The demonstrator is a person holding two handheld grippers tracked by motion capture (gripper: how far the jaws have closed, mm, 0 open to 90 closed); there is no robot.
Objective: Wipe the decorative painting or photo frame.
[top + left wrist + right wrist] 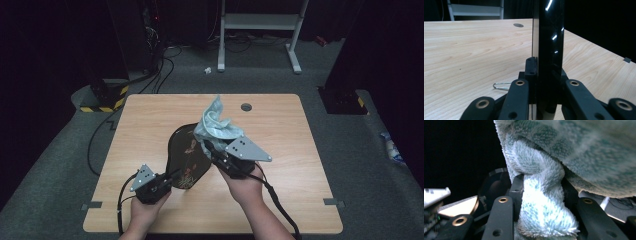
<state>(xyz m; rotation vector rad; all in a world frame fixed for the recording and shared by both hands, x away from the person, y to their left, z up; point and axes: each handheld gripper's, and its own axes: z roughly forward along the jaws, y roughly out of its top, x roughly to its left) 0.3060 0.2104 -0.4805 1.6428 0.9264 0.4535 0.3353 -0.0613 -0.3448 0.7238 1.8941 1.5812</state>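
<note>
1. Your left claw [172,181] is pinching the near edge of the black lacquered tray [187,152]; in the left gripper view the tray's glossy edge [548,50] stands upright between the two pads, which press on it from both sides.
2. The tray is tilted up on its edge over the middle of the wooden tabletop [280,130], with its painted face turned toward your right hand.
3. Your right claw [209,148] is pinched on a pale blue-green towel [216,125]; the right gripper view shows a twisted fold of the towel [541,202] squeezed between the jaws.
4. The towel is bunched and held above the tray's upper part, off the tabletop, one corner pointing up.
5. A small wire clip [501,85] lies flat on the tabletop just beside your left claw.
6. A round grommet hole [246,106] sits near the far edge of the tabletop, well apart from the tray.
</note>
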